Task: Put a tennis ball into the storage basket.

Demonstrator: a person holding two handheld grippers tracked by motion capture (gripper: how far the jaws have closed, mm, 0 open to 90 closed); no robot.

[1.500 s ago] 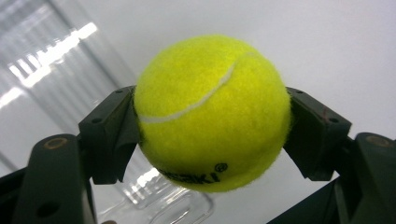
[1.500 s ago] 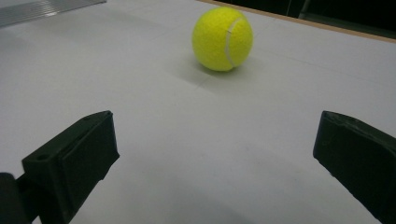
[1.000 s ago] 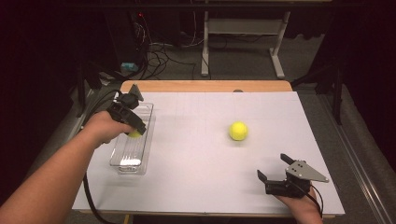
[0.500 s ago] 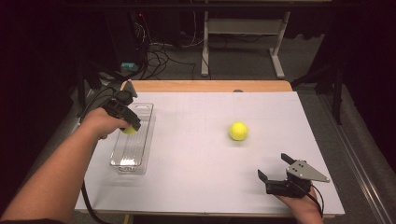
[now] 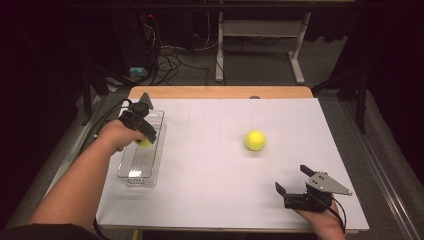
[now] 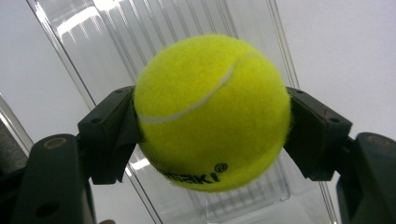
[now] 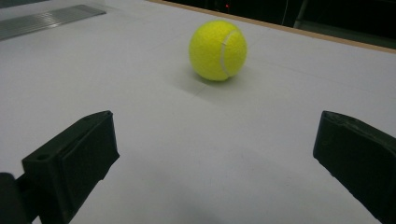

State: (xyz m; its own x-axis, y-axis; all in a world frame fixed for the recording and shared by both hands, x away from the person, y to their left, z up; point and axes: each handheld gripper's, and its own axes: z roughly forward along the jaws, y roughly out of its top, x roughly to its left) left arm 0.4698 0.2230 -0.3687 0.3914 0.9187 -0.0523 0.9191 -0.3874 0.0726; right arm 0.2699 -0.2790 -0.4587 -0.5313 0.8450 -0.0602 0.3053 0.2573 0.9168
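Looked light and springy with grippy felt, best pinched across its widest part, that fuzzy yellow tennis ball (image 6: 212, 112) with white seam, clamped in the left claw (image 5: 142, 131) over the clear tray (image 5: 141, 170), right claw (image 5: 295, 184) gaping empty near the second ball (image 5: 255, 140) on the surface (image 5: 210, 175).

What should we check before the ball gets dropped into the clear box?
1. Left gripper shut on the held ball: ok.
2. Held ball over the clear tray: ok.
3. Tray with room for a ball: ok, nothing else seen inside.
4. Ball low enough to let go gently: cannot tell.
5. Right gripper open, away from the tray: ok.
6. Second ball resting free on the white table: ok.
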